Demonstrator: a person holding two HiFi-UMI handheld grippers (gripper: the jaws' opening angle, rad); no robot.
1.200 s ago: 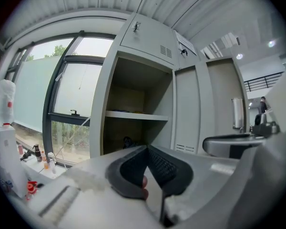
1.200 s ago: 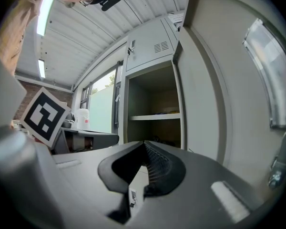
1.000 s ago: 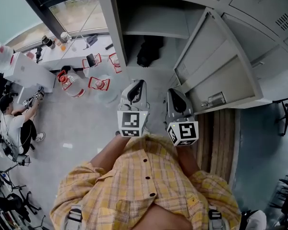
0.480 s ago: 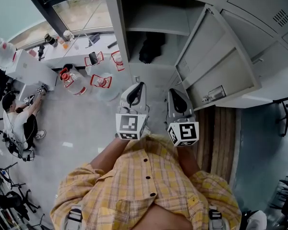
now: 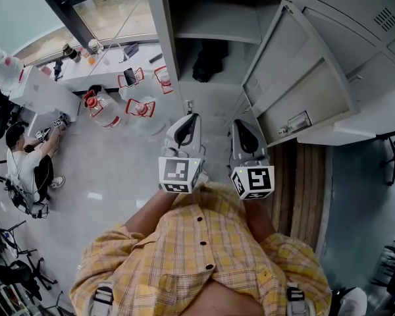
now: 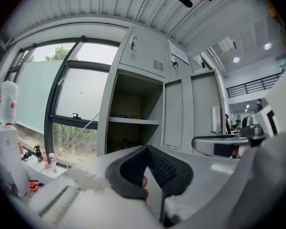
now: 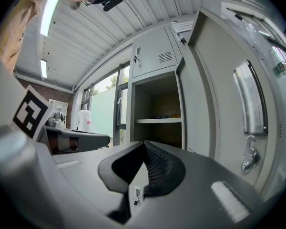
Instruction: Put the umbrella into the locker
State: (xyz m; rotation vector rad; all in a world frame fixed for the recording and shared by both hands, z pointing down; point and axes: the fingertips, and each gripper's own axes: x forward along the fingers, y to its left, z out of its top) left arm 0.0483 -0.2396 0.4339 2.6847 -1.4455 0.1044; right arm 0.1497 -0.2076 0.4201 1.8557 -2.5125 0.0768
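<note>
While the left tongs point(image 5: 188, 120) and right tongs point(image 5: 241, 126) stay pressed together, empty, a dark bundle, probably the umbrella point(image 5: 209, 61), lies in the open locker point(image 5: 217, 30); task seems done.

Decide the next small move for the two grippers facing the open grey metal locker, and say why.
Probably move the right gripper to the grey locker door and push it shut: it and the left gripper are shut and empty, and a black bundle, likely the umbrella, already lies inside.

We see water jugs point(image 5: 104, 109) on the floor point(image 5: 118, 170) beside a white counter point(image 5: 108, 70), with a seated person point(image 5: 25, 163) nearby.
</note>
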